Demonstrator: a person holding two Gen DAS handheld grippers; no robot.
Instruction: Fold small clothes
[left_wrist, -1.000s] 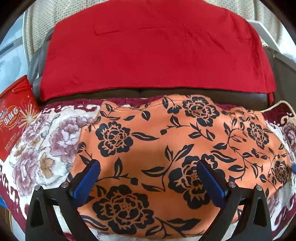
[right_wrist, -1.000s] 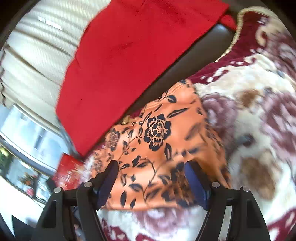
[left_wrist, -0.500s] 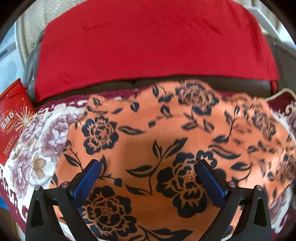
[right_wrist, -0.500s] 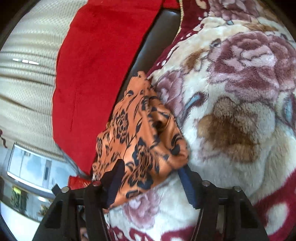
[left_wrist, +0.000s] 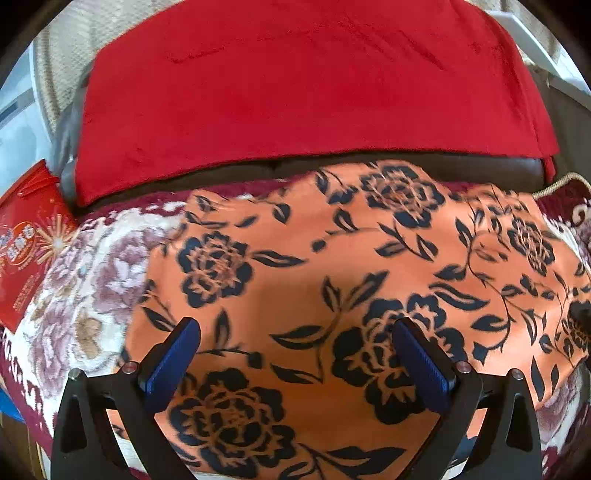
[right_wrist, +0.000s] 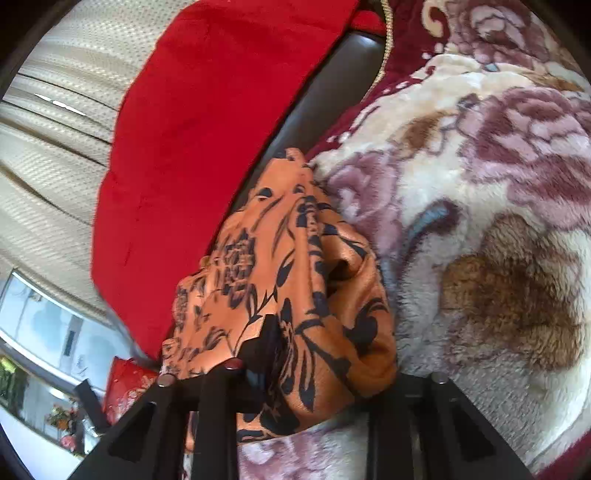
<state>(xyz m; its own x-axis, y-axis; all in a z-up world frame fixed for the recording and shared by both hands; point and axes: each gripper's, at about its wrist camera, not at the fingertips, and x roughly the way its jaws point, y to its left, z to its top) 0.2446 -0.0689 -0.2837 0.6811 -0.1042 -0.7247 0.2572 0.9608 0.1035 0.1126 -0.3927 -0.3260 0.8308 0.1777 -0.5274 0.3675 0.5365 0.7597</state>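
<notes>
Left tool (left_wrist: 295, 347): jaws spread wide, blue pads (left_wrist: 173, 363) clear on both sides, hovering over the orange garment (left_wrist: 369, 266) with nothing pinched.

Right tool (right_wrist: 295, 354): jaws have just been closing and now pinch a bunched edge of the orange garment (right_wrist: 295, 280); the cloth covers the fingertips, so the pads themselves aren't visible.

Garment: orange with black flower-and-leaf print, lying spread on a plush floral blanket (left_wrist: 85, 280) in cream, mauve and maroon. In the right wrist view its gathered end rises in folds from the blanket (right_wrist: 498, 229).

Behind it is a dark leather backrest (left_wrist: 461, 166) draped with a red cloth (left_wrist: 295, 92). Beige textured curtain (right_wrist: 55, 155) behind that.

Writing: red packet (left_wrist: 26, 240) at the left edge has an oval logo with white characters and a gold starburst. Blurred, so it can't be read and no brand can be made out.
</notes>
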